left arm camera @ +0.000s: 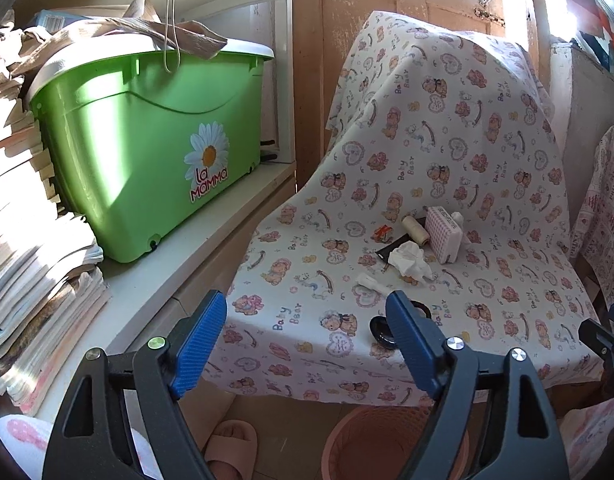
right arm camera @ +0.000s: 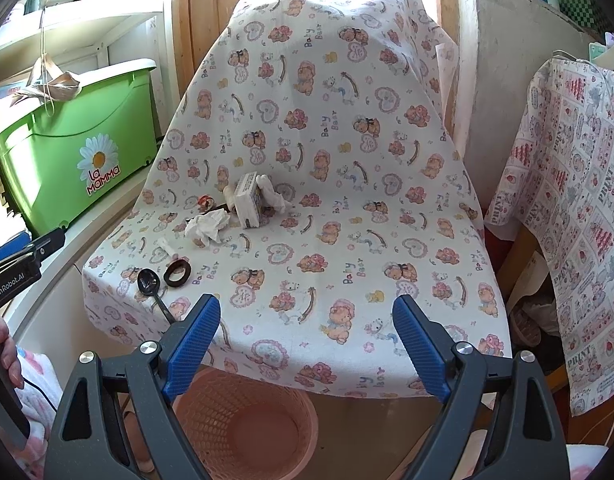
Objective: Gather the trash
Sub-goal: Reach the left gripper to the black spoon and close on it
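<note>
Crumpled tissue (right arm camera: 207,227) lies on the chair seat, which is draped in a bear-print sheet (right arm camera: 327,160); landmark is the pink checked box (right arm camera: 249,200) standing mid-seat. Tissue sits just in front-left of the box, over a dark flat item, type unclear. A cream thread spool (left arm camera: 415,229) touches the box's left side, and a small red-and-white object (right arm camera: 205,201) lies further left of it. White crumpled bits (right arm camera: 273,196) lie right behind the box. Near the seat's front-left edge, well in front of the box: a small white tube (left arm camera: 372,283), a dark ring (right arm camera: 177,273) and a black spoon (right arm camera: 149,280), its handle running toward the edge. A pink mesh basket (right arm camera: 243,420) stands on the floor below the seat's front edge, nothing visible inside. Far left of the box, a green La Mamma tub (left arm camera: 147,152) sits on a white shelf, with stacked papers (left arm camera: 31,240) beside it. A wooden door (left arm camera: 407,20) is behind the chair back. Far right of the box, a second printed cloth (right arm camera: 567,220) hangs over furniture. A pink slipper (left arm camera: 227,444) is on the floor. Left gripper (left arm camera: 307,332) hovers over the front-left seat edge, jaws apart, nothing between them. Right gripper (right arm camera: 307,340) is over the seat front, jaws wide apart, clamping nothing. A hand (right arm camera: 5,352) holds the left gripper's handle.
</note>
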Demonstrator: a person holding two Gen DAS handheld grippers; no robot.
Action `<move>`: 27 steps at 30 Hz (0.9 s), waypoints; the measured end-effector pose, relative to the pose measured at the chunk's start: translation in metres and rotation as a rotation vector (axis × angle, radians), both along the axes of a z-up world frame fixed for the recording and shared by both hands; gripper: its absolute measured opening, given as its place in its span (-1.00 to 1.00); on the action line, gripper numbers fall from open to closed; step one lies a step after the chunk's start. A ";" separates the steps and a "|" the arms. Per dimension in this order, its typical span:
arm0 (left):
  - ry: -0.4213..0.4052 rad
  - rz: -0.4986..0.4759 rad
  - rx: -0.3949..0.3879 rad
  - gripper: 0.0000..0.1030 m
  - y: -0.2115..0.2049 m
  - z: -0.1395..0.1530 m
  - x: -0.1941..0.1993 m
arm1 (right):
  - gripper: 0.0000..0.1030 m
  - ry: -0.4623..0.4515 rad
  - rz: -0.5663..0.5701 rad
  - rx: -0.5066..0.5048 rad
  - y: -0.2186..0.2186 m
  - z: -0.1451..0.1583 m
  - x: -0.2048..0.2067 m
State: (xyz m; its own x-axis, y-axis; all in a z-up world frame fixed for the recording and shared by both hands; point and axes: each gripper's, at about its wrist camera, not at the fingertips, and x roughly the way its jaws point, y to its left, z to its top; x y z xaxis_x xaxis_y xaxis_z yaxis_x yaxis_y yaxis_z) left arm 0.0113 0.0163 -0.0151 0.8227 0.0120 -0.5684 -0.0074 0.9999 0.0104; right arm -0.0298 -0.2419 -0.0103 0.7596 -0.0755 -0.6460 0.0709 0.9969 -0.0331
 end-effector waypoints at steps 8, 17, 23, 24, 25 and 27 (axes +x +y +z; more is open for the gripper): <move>0.085 -0.085 0.012 0.85 -0.022 -0.016 0.011 | 0.73 0.007 -0.002 -0.002 0.002 -0.002 0.002; 0.332 -0.216 -0.169 0.47 -0.057 -0.056 0.042 | 0.73 0.023 -0.010 -0.043 0.006 -0.009 0.008; 0.381 -0.141 -0.175 0.30 -0.059 -0.070 0.053 | 0.73 0.040 -0.017 -0.047 0.004 -0.013 0.012; 0.374 -0.128 -0.171 0.25 -0.059 -0.071 0.057 | 0.73 0.047 -0.019 -0.041 0.003 -0.014 0.013; 0.370 -0.123 -0.166 0.21 -0.060 -0.071 0.059 | 0.73 0.055 -0.019 -0.033 0.002 -0.016 0.015; 0.372 -0.129 -0.142 0.11 -0.063 -0.074 0.064 | 0.74 0.067 -0.022 -0.022 0.002 -0.018 0.017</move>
State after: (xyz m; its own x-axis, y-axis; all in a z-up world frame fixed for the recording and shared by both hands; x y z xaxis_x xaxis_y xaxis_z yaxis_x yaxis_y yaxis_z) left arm 0.0756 -0.0466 -0.0893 0.5503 -0.1775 -0.8159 0.0962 0.9841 -0.1491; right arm -0.0124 -0.2400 -0.0288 0.7127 -0.1064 -0.6934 0.0896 0.9941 -0.0604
